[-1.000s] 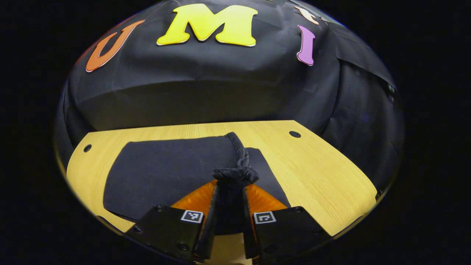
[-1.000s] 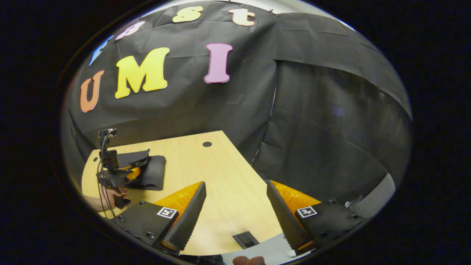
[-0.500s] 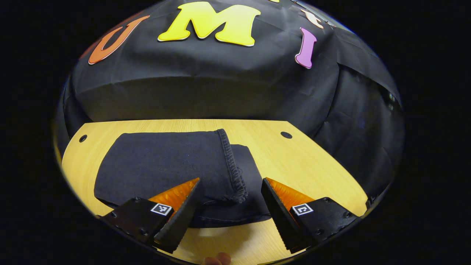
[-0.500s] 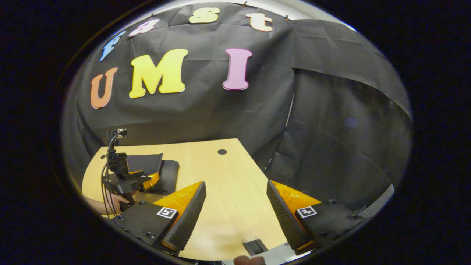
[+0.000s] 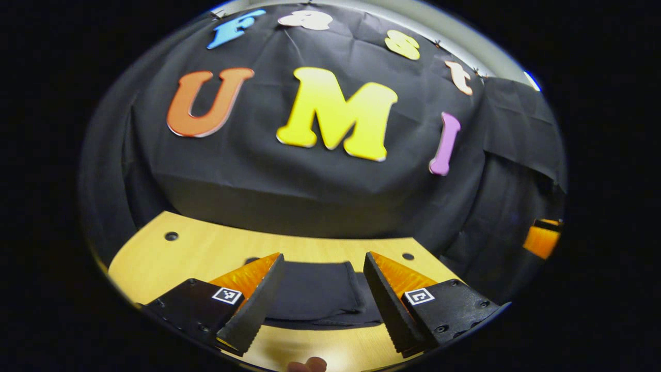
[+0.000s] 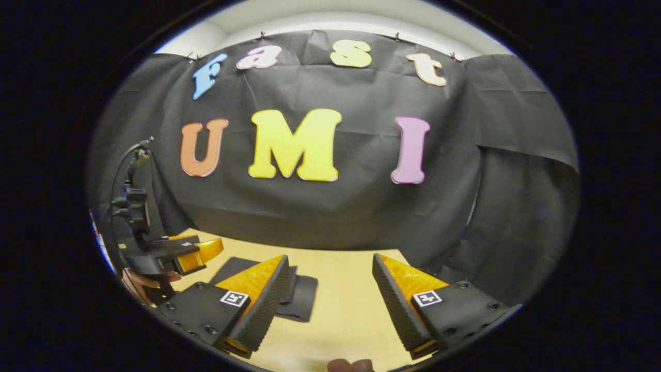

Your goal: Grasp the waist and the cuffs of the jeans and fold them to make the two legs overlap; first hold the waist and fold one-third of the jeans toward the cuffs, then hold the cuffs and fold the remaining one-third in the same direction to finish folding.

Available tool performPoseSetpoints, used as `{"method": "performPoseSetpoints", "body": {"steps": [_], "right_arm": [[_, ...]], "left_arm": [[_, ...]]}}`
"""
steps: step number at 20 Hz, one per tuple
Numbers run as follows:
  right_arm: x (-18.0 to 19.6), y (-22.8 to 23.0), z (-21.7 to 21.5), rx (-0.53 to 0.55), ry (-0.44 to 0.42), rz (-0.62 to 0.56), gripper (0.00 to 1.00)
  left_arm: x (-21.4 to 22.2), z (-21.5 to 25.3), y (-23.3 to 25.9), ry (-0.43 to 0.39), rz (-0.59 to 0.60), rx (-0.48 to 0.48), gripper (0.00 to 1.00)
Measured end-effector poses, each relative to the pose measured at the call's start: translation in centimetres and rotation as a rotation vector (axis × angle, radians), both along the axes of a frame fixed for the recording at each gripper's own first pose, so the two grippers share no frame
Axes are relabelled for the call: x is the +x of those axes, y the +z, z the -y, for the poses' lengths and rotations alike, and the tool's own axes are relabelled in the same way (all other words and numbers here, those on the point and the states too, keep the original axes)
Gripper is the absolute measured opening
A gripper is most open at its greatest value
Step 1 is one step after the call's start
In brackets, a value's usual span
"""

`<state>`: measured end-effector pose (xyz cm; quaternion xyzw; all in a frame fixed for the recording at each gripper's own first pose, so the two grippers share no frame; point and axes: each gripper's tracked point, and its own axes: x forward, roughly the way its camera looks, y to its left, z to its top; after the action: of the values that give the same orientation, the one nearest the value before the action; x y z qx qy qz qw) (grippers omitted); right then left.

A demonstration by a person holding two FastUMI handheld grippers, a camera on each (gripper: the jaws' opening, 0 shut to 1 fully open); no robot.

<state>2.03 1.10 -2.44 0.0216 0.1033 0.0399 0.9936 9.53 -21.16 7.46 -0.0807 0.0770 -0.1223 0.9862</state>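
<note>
The dark jeans (image 5: pixel 320 292) lie folded in a flat stack on the wooden table (image 5: pixel 206 253), with the hemmed cuff edge on top toward the right. My left gripper (image 5: pixel 323 297) hangs open above and in front of the stack, touching nothing. In the right gripper view the same jeans (image 6: pixel 299 294) lie left of centre on the table (image 6: pixel 341 289). My right gripper (image 6: pixel 330 305) is open over bare wood to the right of them. The left gripper (image 6: pixel 199 253) is raised at the far left of that view, held by a hand (image 6: pixel 139 281).
The table has small round holes (image 5: pixel 171 236) near its far corners. The black booth wall stands close behind the table's far edge. The right gripper's finger (image 5: pixel 542 240) shows at the far right of the left gripper view. A fingertip (image 5: pixel 307 365) shows at the bottom.
My left gripper opened and let go of the cuff, which now lies flat on the stack. Both grippers then lifted and tilted upward, away from the table.
</note>
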Motion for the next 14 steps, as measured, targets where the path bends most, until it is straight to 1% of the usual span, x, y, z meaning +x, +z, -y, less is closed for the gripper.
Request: {"method": "performPoseSetpoints", "body": {"steps": [2,3,5,7,9,11,12,14], "right_arm": [[1.0,1.7,-2.3,0.008,0.034,0.062,0.99],[1.4,2.8,-3.3,0.002,0.049,0.114,0.99],[1.6,4.0,-4.9,-0.018,0.067,0.178,0.99],[0.8,3.8,-6.2,-0.029,0.078,0.196,0.99],[0.1,3.8,-6.8,-0.024,0.079,0.200,0.99],[-0.6,3.2,-6.9,-0.024,0.081,0.189,0.99],[-0.9,2.8,-6.8,-0.029,0.079,0.180,0.99],[-1.4,2.8,-6.0,-0.025,0.055,0.174,0.99]], "left_arm": [[-1.9,-3.5,3.9,0.066,0.079,0.022,0.98],[-2.2,-4.9,5.8,0.089,0.115,0.034,0.98],[-2.8,-5.7,7.3,0.112,0.151,0.039,0.98],[-4.0,-6.7,7.7,0.137,0.151,0.028,0.98],[-5.1,-7.2,7.3,0.142,0.156,0.030,1.00],[-6.3,-6.8,7.0,0.127,0.154,0.038,1.00],[-6.8,-6.4,7.0,0.114,0.161,0.043,0.98],[-7.3,-6.0,7.8,0.109,0.188,0.067,0.98]]}}
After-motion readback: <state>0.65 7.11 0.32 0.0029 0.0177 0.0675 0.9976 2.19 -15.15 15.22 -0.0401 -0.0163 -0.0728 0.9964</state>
